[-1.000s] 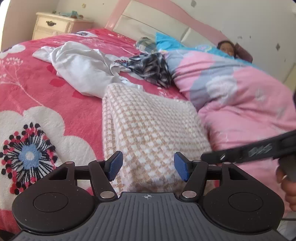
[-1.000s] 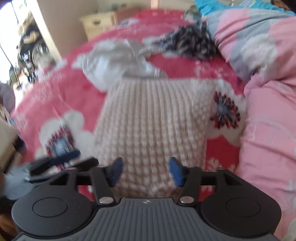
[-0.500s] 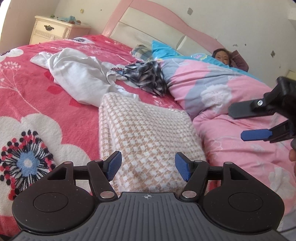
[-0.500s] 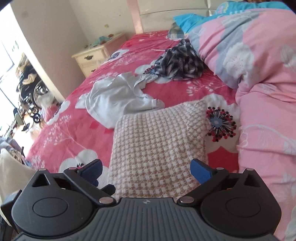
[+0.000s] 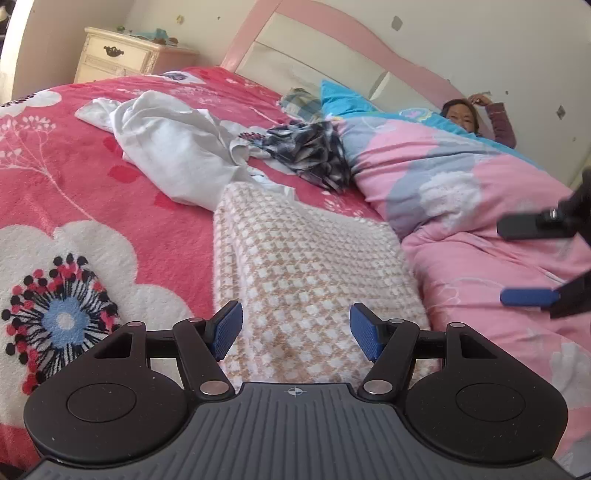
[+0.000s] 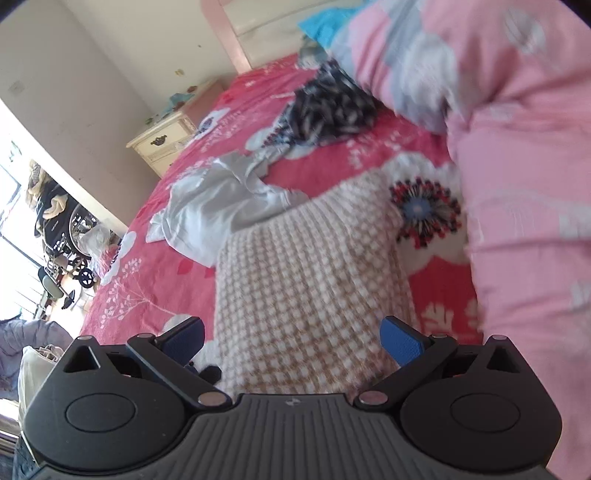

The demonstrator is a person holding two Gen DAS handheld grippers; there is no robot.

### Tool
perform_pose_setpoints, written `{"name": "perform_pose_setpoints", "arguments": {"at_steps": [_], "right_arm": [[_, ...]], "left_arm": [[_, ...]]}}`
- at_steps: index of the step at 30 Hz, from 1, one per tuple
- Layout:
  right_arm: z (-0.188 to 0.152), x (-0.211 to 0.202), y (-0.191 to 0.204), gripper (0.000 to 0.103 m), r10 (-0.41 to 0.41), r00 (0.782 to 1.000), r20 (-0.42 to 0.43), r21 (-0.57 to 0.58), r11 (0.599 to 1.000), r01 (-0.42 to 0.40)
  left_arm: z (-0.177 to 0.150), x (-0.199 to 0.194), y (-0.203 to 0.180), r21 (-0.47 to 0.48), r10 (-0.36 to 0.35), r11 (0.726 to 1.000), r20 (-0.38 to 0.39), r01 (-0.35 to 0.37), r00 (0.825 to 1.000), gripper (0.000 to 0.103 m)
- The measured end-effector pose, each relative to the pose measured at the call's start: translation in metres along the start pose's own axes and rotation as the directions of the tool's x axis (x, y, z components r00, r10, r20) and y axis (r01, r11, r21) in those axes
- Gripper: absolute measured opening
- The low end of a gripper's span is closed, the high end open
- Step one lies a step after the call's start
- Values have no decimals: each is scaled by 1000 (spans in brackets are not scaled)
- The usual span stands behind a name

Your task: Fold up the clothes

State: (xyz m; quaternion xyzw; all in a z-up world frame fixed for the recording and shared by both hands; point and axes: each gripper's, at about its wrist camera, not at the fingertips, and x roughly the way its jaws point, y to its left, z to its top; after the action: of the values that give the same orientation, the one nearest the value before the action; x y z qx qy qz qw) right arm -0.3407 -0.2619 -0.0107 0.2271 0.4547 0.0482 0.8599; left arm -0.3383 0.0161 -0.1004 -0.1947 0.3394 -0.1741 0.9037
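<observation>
Room: bedroom with a pink headboard (image 5: 332,29) and a cream nightstand (image 5: 118,59) against the wall.
Bed: red floral blanket (image 5: 74,177) on top, pink quilt (image 5: 461,192) heaped along its right side, a person (image 5: 476,118) lying under the quilt by the headboard.
Left view, sweater: folded beige checked sweater (image 5: 306,266) lies flat on the blanket, its right edge just beside the quilt.
Left view, other clothes: white garment (image 5: 173,147) crumpled beyond the sweater, touching its far corner; dark plaid garment (image 5: 314,155) bunched against the quilt.
Left view, left claw (image 5: 296,332): released, pads apart over the sweater's near end, gripping nothing.
Left view, right claw (image 5: 517,262): at the right edge over the quilt, fingers spread wide.
Right view, sweater (image 6: 306,280): below and ahead of the claw, beside a flower print (image 6: 424,210); picture tilted and partly blurred.
Right view, right claw (image 6: 293,339): released, empty, pads wide apart.
Right view, doorway: wheelchair (image 6: 62,229) in bright light at left.
</observation>
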Motion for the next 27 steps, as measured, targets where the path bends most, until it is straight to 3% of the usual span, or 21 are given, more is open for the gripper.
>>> {"name": "perform_pose_setpoints", "arguments": {"at_steps": [4, 9, 14, 17, 19, 23, 25, 27], "right_arm": [[-11, 7, -10, 103, -6, 1000, 1, -20, 1000, 6], [1, 25, -17, 102, -16, 999, -40, -50, 999, 14], [16, 36, 2, 97, -60, 997, 52, -237, 969, 71], [31, 47, 15, 85, -110, 986, 126, -344, 927, 147], [46, 57, 17, 70, -128, 980, 151, -373, 911, 177], [77, 81, 9, 52, -115, 979, 170, -338, 926, 167], [88, 104, 2, 41, -110, 981, 157, -323, 933, 157], [95, 133, -11, 38, -115, 986, 124, -307, 940, 149]], "left_arm": [[1, 1, 1, -7, 6, 1000, 5, -6, 1000, 65], [4, -3, -1, -2, 26, 1000, 2, -26, 1000, 65], [24, -2, -16, 25, 0, 1000, 35, -1, 999, 65], [39, 14, -32, 80, -43, 996, 42, 40, 998, 65], [52, 31, -40, 110, -55, 993, 39, 51, 998, 64], [82, 68, -47, 163, -24, 987, 57, 14, 998, 55], [95, 95, -46, 194, -4, 981, 21, -1, 1000, 54], [104, 119, -44, 220, 23, 975, -12, -20, 1000, 49]]}}
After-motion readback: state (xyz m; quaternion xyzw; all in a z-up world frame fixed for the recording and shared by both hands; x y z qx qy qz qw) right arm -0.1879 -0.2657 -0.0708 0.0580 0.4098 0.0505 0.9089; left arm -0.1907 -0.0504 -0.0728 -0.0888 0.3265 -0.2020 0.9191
